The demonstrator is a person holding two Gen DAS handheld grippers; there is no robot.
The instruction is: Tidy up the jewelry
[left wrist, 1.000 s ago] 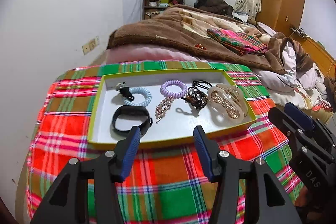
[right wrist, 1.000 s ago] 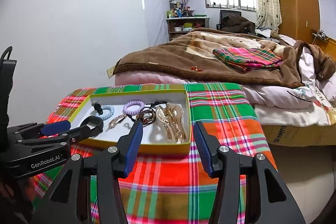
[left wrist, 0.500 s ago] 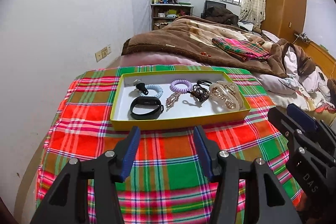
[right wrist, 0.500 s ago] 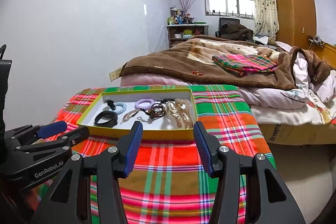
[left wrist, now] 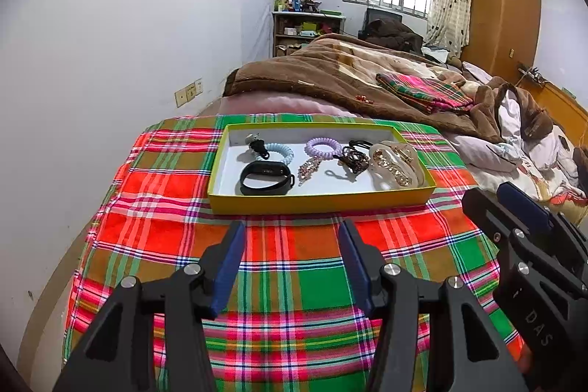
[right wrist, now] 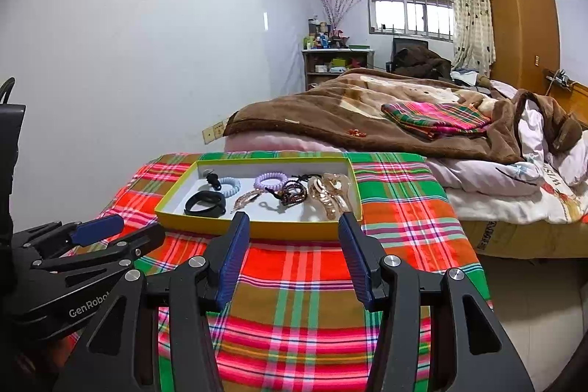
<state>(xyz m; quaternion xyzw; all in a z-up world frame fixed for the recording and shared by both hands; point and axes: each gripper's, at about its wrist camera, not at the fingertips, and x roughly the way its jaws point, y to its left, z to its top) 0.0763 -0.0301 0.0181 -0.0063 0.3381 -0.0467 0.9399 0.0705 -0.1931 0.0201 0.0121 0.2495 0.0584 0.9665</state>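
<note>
A yellow-rimmed white tray (left wrist: 319,202) (right wrist: 257,229) sits on the plaid-covered table. It holds a black band (left wrist: 266,177) (right wrist: 205,203), a pale blue coil tie (left wrist: 278,152) (right wrist: 229,186), a purple coil tie (left wrist: 323,147) (right wrist: 271,180), dark beaded bracelets (left wrist: 354,157) (right wrist: 294,193), a rhinestone clip (left wrist: 309,168) and gold hair claws (left wrist: 395,164) (right wrist: 330,193). My left gripper (left wrist: 292,239) (right wrist: 110,234) hangs open and empty over the cloth, short of the tray. My right gripper (right wrist: 294,230) (left wrist: 507,199) is also open and empty, near the tray's front rim.
The plaid cloth (left wrist: 294,281) covers the whole table. A bed with a brown blanket (left wrist: 330,76) and a folded plaid cloth (left wrist: 422,90) lies just behind. A white wall (left wrist: 110,61) runs along the left. Bare floor (right wrist: 533,300) shows at the right.
Both grippers have drawn back from the tray, which now looks smaller and farther off. Their jaws kept the same spread. The things in the tray lie as before.
</note>
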